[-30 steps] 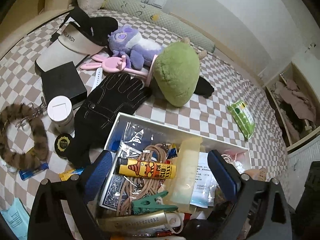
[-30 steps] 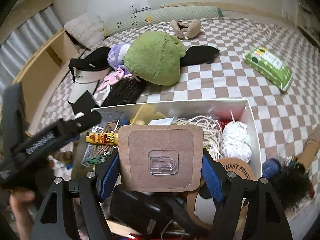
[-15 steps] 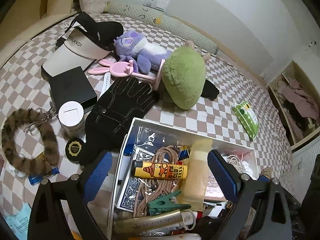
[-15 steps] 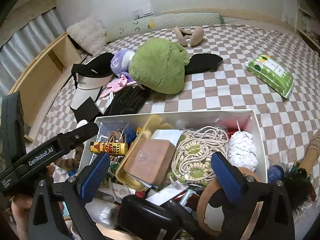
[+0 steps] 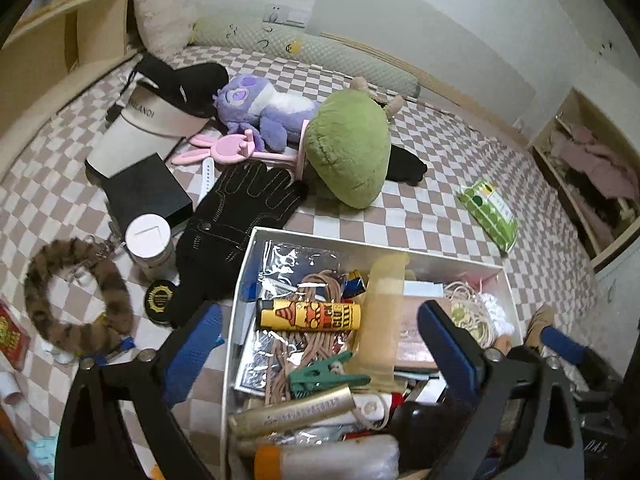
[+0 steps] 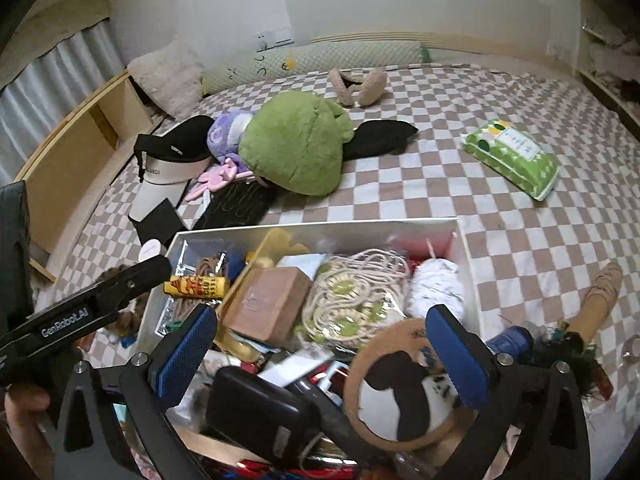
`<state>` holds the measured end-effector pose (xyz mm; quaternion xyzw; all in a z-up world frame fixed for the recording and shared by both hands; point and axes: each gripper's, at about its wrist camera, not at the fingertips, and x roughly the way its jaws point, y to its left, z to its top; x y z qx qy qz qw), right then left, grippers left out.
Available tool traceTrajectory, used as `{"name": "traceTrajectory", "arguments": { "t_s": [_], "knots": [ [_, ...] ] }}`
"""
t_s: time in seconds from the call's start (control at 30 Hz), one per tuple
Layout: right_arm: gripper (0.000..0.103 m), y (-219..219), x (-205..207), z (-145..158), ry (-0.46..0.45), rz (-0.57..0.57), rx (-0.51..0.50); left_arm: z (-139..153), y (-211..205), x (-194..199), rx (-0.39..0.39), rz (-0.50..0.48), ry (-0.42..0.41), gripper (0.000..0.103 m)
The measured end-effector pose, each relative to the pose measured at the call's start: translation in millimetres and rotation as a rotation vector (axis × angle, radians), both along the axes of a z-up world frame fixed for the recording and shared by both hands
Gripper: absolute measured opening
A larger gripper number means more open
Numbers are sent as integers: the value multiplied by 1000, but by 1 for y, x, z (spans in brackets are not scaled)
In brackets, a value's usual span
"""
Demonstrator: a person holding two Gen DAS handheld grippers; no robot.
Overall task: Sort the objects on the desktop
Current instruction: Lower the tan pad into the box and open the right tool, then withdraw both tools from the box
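The right gripper [image 6: 320,350] is spread wide and holds nothing, its two blue pads hanging over the near half of one white box [image 6: 466,248] that sits on the checkered bed [image 6: 500,208]. Just beyond the pads, inside the box, lie one brown block [image 6: 268,304], one coil of cream cord with green beads [image 6: 356,296], one white ball of yarn [image 6: 436,284] and one yellow glue tube [image 6: 198,285]; one round cork panda coaster [image 6: 400,384] and one black case [image 6: 260,412] fill the near end.

The left gripper [image 5: 320,344] is likewise spread and empty. Its right pad hangs over the box [image 5: 240,280] and its left pad is outside the box's left wall. Between them are the glue tube [image 5: 310,315], one green clothespin [image 5: 324,374] and one bundle of tan cord [image 5: 316,284].

Left of the box, on the bed, one black glove [image 5: 236,208] touches the box corner, with one white-lidded jar [image 5: 149,240], one small round black tin [image 5: 160,300], one furry brown ring [image 5: 76,300] and one black square box [image 5: 146,194] beside it. Farther off lie two sun visors, one beige [image 5: 148,128] and one black [image 5: 188,80], then two plush toys, one purple [image 5: 264,112] and one green [image 5: 352,148], and one pink rabbit-eared stand [image 5: 236,148]. One green wipes pack [image 6: 512,156] lies well apart to the right, and one long green bolster [image 6: 320,58] runs along the wall
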<state>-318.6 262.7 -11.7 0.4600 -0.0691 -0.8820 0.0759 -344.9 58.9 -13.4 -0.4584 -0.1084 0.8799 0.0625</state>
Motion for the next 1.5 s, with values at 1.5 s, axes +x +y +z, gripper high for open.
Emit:
{"name": "traceTrajectory", "arguments": {
  "t_s": [1.5],
  "knots": [
    [103,18,196,102,269,35,164,104,15,208,-193,-106,201,102]
  ]
}}
